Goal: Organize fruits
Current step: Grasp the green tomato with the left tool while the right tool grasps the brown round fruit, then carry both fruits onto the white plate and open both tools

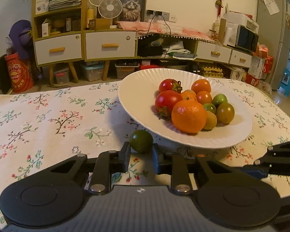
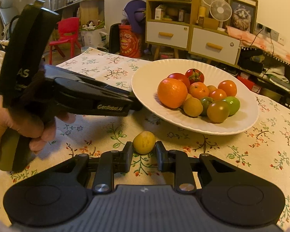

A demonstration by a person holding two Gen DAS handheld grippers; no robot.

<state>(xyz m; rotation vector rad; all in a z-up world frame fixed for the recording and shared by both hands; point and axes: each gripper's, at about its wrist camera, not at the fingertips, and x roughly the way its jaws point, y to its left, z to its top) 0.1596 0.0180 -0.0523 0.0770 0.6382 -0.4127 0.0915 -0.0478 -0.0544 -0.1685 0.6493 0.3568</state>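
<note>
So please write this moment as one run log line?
left gripper: jaws on green fruit | right gripper: jaws on yellow fruit | both fruits on tablecloth beside plate

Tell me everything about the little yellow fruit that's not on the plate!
The little yellow fruit is small, egg-shaped and yellowish-tan, with a matte skin and faint brown streaks. It sits on the flowery tablecloth, just in front of the white plate and apart from it. The right gripper has its two black fingers pressed against its left and right sides, so it is being gripped. Its underside is hidden.
</note>
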